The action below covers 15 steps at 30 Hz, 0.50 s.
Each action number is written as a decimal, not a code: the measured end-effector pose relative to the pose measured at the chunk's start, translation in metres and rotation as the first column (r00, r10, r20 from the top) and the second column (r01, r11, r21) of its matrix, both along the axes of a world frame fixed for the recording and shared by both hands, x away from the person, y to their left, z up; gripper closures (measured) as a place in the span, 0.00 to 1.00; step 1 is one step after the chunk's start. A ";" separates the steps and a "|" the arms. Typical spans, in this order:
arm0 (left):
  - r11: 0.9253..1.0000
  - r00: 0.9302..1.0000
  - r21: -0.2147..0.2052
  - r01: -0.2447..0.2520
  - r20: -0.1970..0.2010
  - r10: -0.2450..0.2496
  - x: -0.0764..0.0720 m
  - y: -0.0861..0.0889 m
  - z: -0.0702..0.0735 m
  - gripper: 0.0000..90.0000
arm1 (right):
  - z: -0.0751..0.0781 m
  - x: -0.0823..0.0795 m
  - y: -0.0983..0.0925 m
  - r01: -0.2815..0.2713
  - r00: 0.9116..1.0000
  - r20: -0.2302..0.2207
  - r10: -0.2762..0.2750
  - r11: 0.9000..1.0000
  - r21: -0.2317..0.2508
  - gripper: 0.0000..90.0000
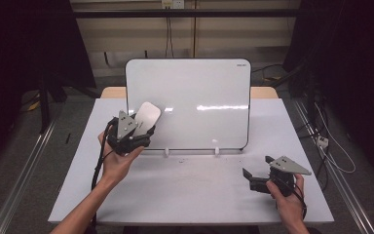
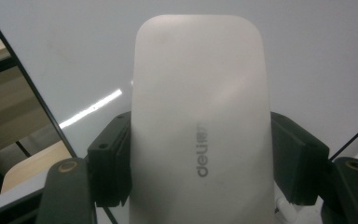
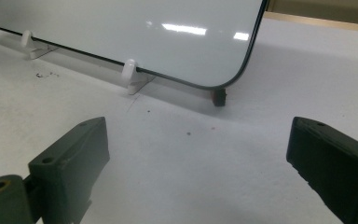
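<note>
1. Left claw (image 1: 141,130) pinches the white, rounded oblong plastic whiteboard eraser (image 1: 146,117) by its long sides; the left gripper view shows both pads tight on the flanks of the eraser (image 2: 200,135), which is held up at the lower left part of the upright white glossy whiteboard with a thin dark rim (image 1: 195,97)
2. Right claw (image 1: 257,171) rests spread wide and empty, low over the pale grey surface (image 1: 190,190), well apart from the board
3. I judge the step to be wiping: keep the eraser's flat underside square to the board, not on an edge
4. Press lightly, since the board stands only in small white clip feet (image 3: 131,74) and could tip back
5. Sweep in long overlapping passes, keeping the pinch firm so the eraser does not twist
</note>
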State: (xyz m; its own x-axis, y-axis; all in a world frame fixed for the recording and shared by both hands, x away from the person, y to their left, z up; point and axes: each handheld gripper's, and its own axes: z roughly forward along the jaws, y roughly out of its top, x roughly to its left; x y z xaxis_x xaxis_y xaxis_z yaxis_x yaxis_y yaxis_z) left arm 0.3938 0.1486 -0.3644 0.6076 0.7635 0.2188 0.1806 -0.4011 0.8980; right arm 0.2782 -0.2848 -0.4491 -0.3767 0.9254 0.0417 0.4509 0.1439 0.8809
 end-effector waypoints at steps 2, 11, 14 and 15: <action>1.000 1.000 -0.004 0.003 -0.009 -0.003 -0.004 0.004 0.001 0.34 | 0.000 0.000 0.001 0.000 1.000 -0.001 0.000 1.000 0.001 0.06; 0.999 0.998 -0.013 -0.049 -0.039 0.049 -0.015 0.018 0.000 0.34 | 0.000 -0.004 -0.002 0.002 1.000 0.005 -0.002 1.000 0.000 0.06; 0.997 0.996 -0.025 -0.071 -0.059 0.069 -0.015 0.022 -0.007 0.34 | 0.000 -0.004 -0.003 0.002 1.000 0.004 -0.002 1.000 0.000 0.06; 0.996 0.995 -0.029 -0.080 -0.066 0.078 -0.014 0.023 -0.010 0.34 | 0.000 -0.004 -0.002 0.003 1.000 0.003 -0.003 1.000 0.000 0.06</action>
State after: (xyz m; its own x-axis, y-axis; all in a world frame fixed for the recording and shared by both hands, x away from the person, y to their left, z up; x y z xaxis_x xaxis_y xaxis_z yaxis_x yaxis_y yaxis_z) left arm 0.3795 0.1712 -0.3744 0.5572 0.8156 0.1557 0.2692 -0.3548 0.8953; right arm 0.2742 -0.2872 -0.4493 -0.3743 0.9264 0.0407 0.4484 0.1424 0.8824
